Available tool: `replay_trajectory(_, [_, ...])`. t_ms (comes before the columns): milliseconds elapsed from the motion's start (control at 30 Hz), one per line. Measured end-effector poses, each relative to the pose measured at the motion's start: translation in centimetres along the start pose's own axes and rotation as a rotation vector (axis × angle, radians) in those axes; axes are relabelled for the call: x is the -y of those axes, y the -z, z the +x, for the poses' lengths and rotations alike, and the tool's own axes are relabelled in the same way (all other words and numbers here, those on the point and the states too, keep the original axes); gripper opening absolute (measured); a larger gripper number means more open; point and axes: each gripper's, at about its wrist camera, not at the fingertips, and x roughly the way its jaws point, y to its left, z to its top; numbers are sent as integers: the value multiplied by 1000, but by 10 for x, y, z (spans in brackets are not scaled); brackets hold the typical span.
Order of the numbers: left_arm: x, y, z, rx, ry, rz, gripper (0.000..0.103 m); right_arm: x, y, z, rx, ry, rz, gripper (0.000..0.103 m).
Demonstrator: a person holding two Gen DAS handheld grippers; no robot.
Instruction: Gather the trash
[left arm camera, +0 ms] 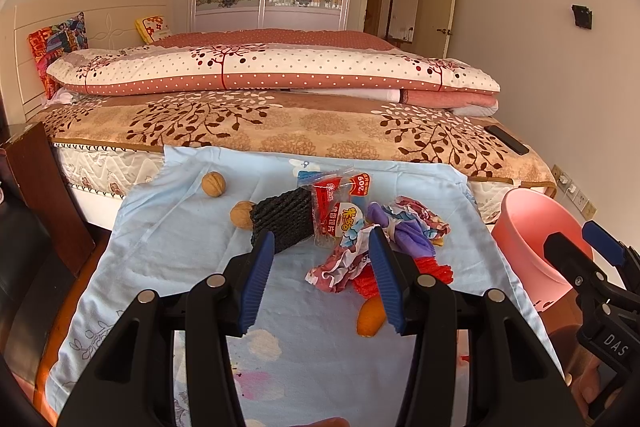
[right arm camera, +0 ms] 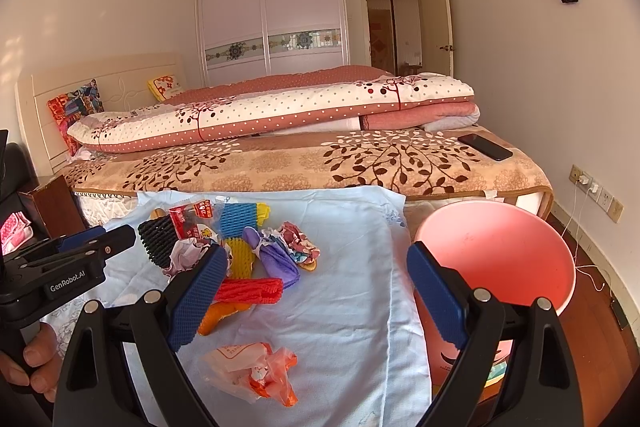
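A heap of trash lies on a light blue cloth (left arm camera: 168, 247): a black foam net (left arm camera: 280, 223), a red snack wrapper (left arm camera: 340, 203), crumpled paper (left arm camera: 340, 265), a purple glove (left arm camera: 404, 233), a red foam net (left arm camera: 364, 277) and an orange peel (left arm camera: 370, 315). My left gripper (left arm camera: 320, 239) is open just short of the heap, nothing between its fingers. My right gripper (right arm camera: 316, 253) is open above the cloth, between the heap and a pink bin (right arm camera: 496, 259). An orange and white plastic bag (right arm camera: 252, 371) lies beneath it. Yellow (right arm camera: 240, 259) and blue (right arm camera: 238, 215) foam nets also show.
Two walnuts (left arm camera: 214, 183) (left arm camera: 242, 214) sit left of the heap. A bed (left arm camera: 280, 123) with folded quilts runs along the cloth's far edge, a phone (right arm camera: 484, 147) on it. The bin stands on the floor at the right. A dark wooden cabinet (left arm camera: 44, 187) is at the left.
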Motion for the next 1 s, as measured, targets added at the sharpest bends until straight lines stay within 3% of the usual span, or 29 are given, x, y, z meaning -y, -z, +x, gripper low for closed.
replay_trajectory(1000, [-5, 1, 0, -13, 38, 7, 50, 1, 0, -1, -1, 1, 4, 90])
